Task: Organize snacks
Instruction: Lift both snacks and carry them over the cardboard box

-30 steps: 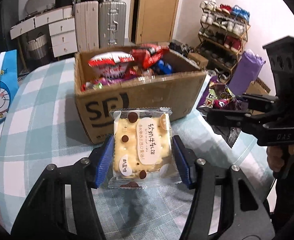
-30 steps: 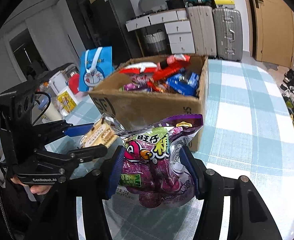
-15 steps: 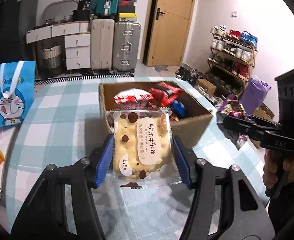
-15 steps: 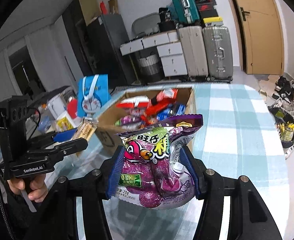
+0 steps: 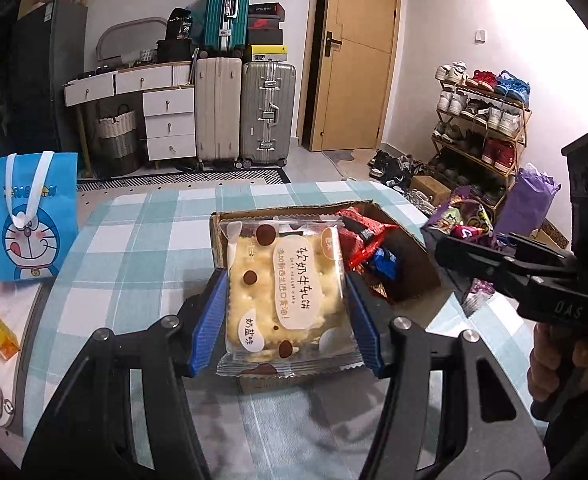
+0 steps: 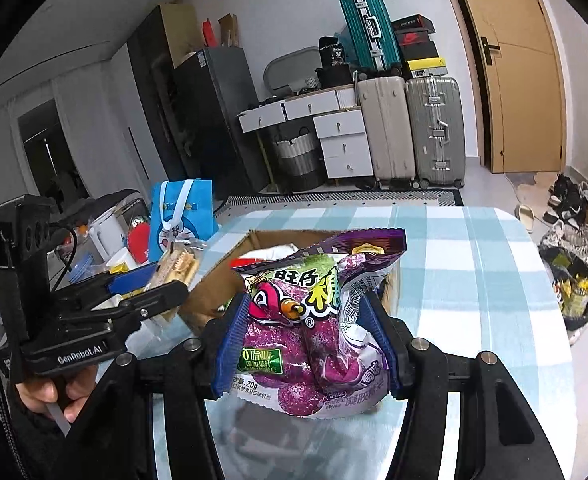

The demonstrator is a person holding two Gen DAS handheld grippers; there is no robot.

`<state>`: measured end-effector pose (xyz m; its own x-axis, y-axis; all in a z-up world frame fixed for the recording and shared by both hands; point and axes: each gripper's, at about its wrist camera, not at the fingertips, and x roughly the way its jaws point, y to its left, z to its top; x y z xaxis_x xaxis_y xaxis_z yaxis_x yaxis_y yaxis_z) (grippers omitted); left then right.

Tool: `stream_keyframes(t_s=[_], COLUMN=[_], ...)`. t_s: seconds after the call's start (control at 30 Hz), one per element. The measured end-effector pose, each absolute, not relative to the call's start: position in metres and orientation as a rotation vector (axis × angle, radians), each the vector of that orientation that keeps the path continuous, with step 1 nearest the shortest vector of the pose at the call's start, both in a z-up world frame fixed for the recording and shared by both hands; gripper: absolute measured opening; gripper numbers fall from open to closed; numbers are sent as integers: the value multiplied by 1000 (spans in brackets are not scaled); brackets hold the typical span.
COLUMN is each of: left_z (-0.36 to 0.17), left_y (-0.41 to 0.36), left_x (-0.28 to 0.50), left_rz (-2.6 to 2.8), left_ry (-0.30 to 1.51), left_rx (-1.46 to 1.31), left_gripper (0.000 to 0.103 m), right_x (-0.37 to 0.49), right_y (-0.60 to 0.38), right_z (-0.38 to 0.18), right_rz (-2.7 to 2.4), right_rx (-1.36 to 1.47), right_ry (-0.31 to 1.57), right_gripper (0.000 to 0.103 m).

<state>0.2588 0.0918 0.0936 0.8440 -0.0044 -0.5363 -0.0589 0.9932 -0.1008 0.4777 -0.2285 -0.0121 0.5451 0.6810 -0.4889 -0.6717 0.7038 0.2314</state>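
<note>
- Left gripper point(image 5: 286, 320) up in the air, its 2 blue pads pinching the biscuit packet point(image 5: 286, 292) by both side edges, packet flat and facing the camera.
- Right gripper point(image 6: 307, 344) also aloft, pads squeezing the purple gummy bag point(image 6: 313, 320) at its waist; the bag's crimped top stands upright.
- Cardboard box point(image 5: 413, 280) sits on the checked table point(image 5: 134, 248), top flaps open, at 12 o'clock beyond the biscuit packet and just past it.
- Open tabletop runs wide at 9 to 11 o'clock in the left view; in the right view bare check cloth stretches at 1 to 3 o'clock out to the rounded table edge point(image 6: 549, 280).
- The 2 grippers sit side by side, near each other: the right one juts in at 3 o'clock of the left view, the left one at 9 o'clock of the right view.
- Blue cartoon bag point(image 5: 30, 216) stands at 9 o'clock on the table's far-left side.
- Suitcases point(image 5: 246, 112) and a shoe rack point(image 5: 481, 120) line the room beyond the table.
- Box contents mostly hidden behind both packets; only red and blue wrappers point(image 5: 369, 244) peek out, print unreadable.
</note>
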Motion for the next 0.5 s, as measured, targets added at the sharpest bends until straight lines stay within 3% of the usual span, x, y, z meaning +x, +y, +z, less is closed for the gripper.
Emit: stream_keyframes(t_s=[0.5], left_z=[57], left_y=[92], left_x=[332], left_rz=[37], left_ry=[585], left_rx=[-132], left_gripper=[55], right_x=[518], right_y=[-183], right_z=[-30], right_rz=[769], right_rx=[-20], right_ry=[580], right_gripper=[57])
